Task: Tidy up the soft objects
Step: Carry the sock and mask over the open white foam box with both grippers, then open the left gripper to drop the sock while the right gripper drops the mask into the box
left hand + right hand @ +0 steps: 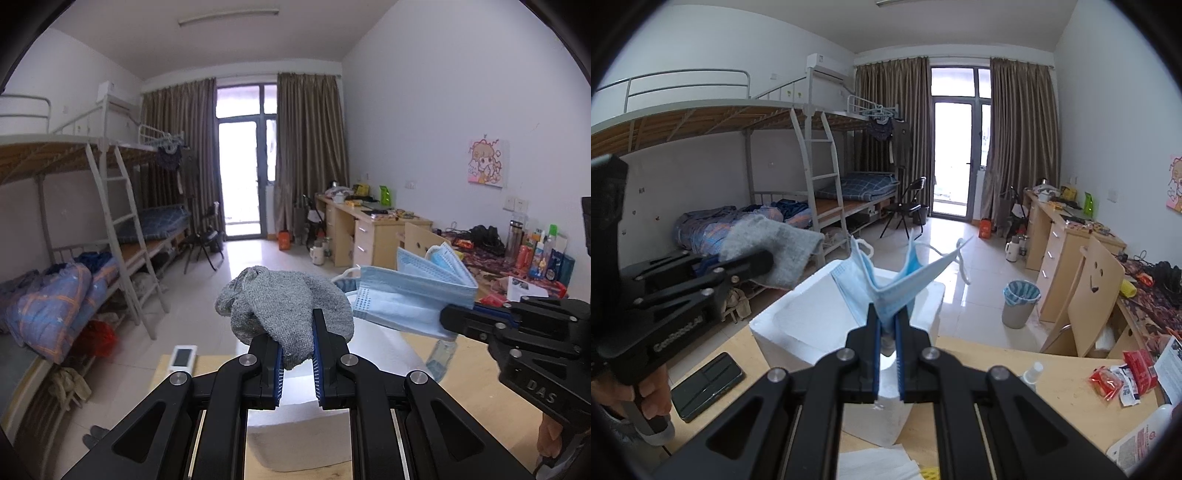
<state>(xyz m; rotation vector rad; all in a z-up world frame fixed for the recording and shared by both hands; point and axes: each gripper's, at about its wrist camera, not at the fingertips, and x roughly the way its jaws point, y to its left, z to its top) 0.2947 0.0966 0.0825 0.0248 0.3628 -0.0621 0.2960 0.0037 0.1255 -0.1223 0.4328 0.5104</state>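
1. Holding both loads up: you are carrying a grey knit sock [284, 314] in the left gripper [298, 354] and a bunch of blue face masks [886, 280] in the right gripper [887, 332].
2. Left jaws are pinching nearly closed on the sock's lower edge; most of it is bulging above and ahead of the fingers.
3. Right jaws are clamping fully closed on the masks' folded bottom, with the masks fanning upward and ear loops dangling.
4. Both items are hanging in the air over the white foam box [798, 317] on the wooden desk [1015, 373], touching nothing below.
5. Progress, judging roughly: pickup looks done, and placing is not yet done, since neither item is lying in the box.
6. Sock and masks are sitting just beside each other, not touching.
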